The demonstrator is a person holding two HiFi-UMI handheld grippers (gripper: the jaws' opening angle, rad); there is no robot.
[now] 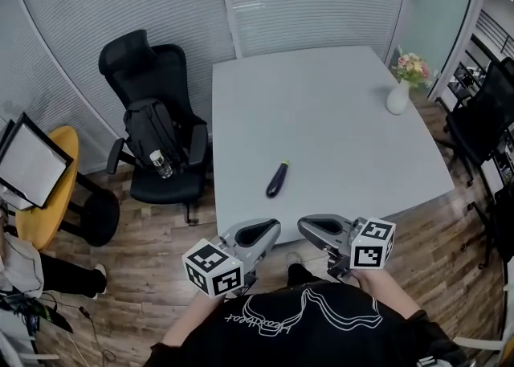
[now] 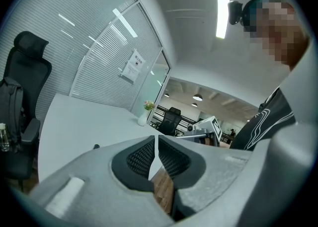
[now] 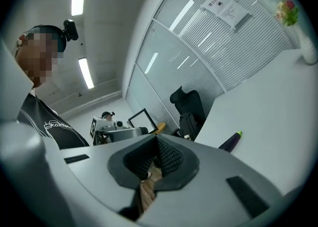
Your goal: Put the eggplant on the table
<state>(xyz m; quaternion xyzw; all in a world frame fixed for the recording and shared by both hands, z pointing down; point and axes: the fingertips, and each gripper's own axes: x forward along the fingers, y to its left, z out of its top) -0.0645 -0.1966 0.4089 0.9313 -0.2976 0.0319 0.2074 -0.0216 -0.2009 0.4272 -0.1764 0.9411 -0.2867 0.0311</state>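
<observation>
Near the table (image 1: 337, 108) edge lies the eggplant (image 1: 277, 179).

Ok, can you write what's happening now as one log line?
eggplant: lying on table | left gripper: fingers shut, empty | right gripper: fingers shut, empty | both: short of table edge, not touching eggplant

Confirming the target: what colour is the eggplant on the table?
Dark purple eggplant with a green stem tip; head view shows it best.
</observation>
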